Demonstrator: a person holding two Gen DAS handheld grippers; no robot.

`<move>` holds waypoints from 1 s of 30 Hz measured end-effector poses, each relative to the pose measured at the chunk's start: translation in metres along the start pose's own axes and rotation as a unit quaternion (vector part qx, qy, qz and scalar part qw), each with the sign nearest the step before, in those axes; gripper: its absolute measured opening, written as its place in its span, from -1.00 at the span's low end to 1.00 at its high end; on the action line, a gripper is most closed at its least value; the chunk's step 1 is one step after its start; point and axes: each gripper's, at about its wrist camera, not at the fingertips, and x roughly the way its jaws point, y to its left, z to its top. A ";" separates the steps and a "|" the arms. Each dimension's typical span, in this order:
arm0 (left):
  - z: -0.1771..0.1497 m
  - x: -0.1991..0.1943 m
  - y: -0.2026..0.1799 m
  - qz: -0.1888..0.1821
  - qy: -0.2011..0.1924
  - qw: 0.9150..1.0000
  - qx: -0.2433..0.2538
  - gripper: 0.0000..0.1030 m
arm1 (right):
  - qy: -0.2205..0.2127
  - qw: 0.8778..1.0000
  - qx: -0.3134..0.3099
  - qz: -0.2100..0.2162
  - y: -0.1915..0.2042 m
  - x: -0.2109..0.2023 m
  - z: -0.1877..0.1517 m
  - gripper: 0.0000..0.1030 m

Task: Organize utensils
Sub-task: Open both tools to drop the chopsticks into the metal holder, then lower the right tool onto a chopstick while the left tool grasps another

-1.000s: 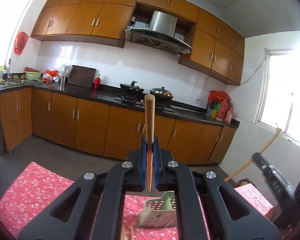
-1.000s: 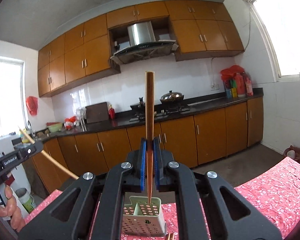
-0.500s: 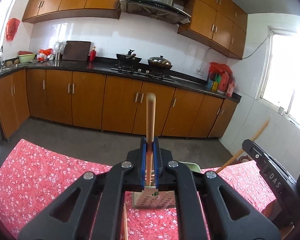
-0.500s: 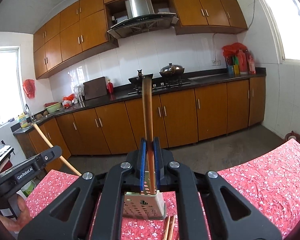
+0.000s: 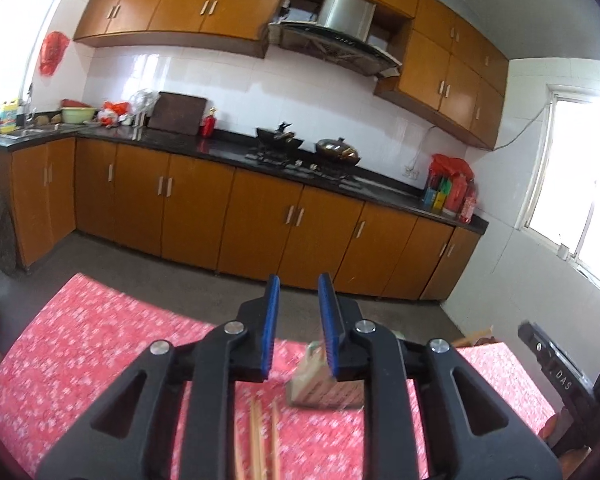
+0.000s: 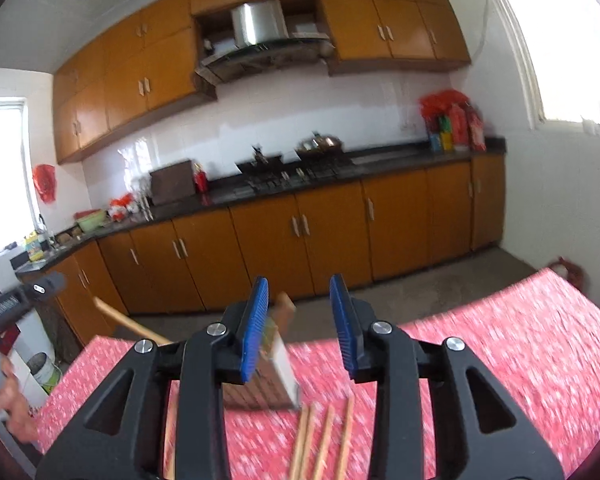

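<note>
I am holding both my left tongs (image 5: pixel 298 324) and right tongs (image 6: pixel 302 326) wide and empty. Chopsticks (image 6: pixel 324 436) are lying on the counter (image 6: pixel 520 352) beside the basket (image 6: pixel 278 376), waiting for pickup.

Domestic kitchen. Ahead of the tool: orange-brown wall cabinets (image 5: pixel 204 4) and base cabinets (image 5: pixel 260 220), a black countertop (image 5: pixel 228 148), white tiled wall (image 5: pixel 236 84), steel range hood (image 5: pixel 340 28), gas stove (image 5: pixel 296 160) carrying a wok (image 5: pixel 278 138) and lidded pot (image 5: pixel 338 148). Far left, a sink (image 5: pixel 32 132). Directly below the tool, a table under red floral cloth (image 5: pixel 80 344).
</note>
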 end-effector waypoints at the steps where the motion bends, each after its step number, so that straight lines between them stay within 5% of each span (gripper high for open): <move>1: -0.006 -0.003 0.006 0.008 0.007 1.000 0.001 -0.57 | 0.018 1.000 0.003 -0.007 -0.007 0.000 -0.010 -0.34; 7: -0.075 -0.003 0.040 0.062 0.091 0.994 0.020 -0.57 | 0.183 0.983 0.013 -0.020 -0.029 0.035 -0.108 -0.48; 11: -0.122 0.002 0.056 0.073 0.144 0.987 0.019 -0.57 | 0.250 0.968 0.004 -0.017 -0.025 0.050 -0.159 -0.56; 17: -0.168 0.006 0.070 0.054 0.199 0.978 -0.003 -0.57 | 0.275 0.961 -0.002 -0.032 -0.028 0.061 -0.184 -0.60; 20: -0.179 0.009 0.068 0.039 0.216 0.976 -0.006 -0.57 | 0.267 0.962 -0.020 -0.043 -0.025 0.060 -0.191 -0.85; 30: -0.204 0.034 0.043 0.023 0.275 0.961 0.024 -0.66 | 0.260 0.963 -0.006 -0.067 -0.040 0.059 -0.189 -0.85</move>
